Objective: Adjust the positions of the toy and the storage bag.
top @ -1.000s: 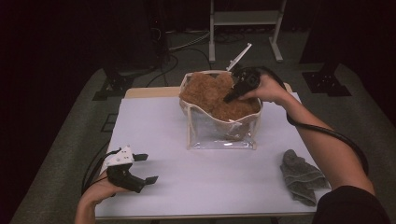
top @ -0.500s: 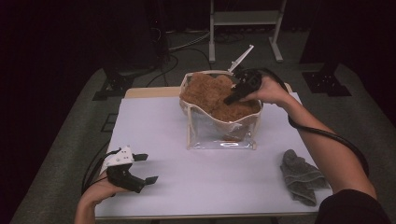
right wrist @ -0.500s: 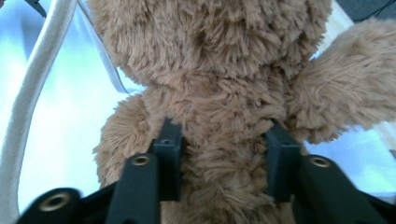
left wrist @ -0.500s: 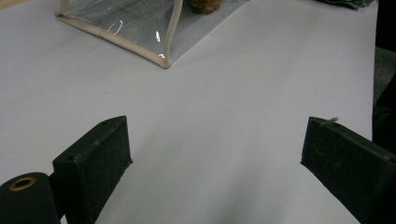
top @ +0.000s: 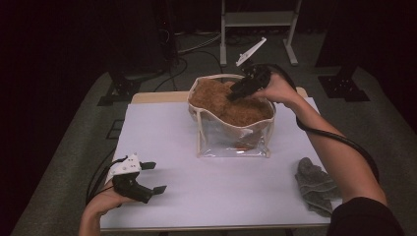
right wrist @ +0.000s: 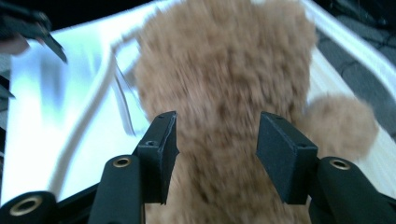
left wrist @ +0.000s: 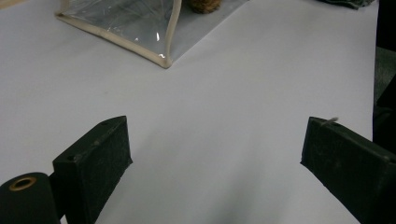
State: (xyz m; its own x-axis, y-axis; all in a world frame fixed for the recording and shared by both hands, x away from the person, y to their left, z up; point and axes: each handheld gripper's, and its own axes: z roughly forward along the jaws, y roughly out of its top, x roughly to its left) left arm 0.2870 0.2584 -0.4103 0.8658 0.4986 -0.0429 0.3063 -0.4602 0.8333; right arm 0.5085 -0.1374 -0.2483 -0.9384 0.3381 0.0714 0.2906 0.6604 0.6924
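Note:
A clear bag with cream trim [top: 231, 142] stands at the table's far middle, stuffed with a brown plush toy [top: 221, 101]. My right gripper [top: 235, 94] hovers over the bag's mouth, pointing down at the plush. In the right gripper view its jaws [right wrist: 217, 140] have just been opening; the fur [right wrist: 224, 70] lies between and beyond the pads, which do not press on it. My left gripper [top: 155, 177] rests near the front left of the table, wide open with nothing between its jaws [left wrist: 215, 154]. The bag's corner [left wrist: 140, 32] lies well ahead of it.
A crumpled grey cloth [top: 314, 184] lies at the table's right edge. The white tabletop [top: 196, 196] stretches between the left gripper and the bag. Beyond the table stand a metal frame [top: 258, 19] and a white object [top: 251, 50] on the floor.
The right gripper's jaws have spread apart over the plush toy; the hand has barely shifted. The left gripper has not moved.

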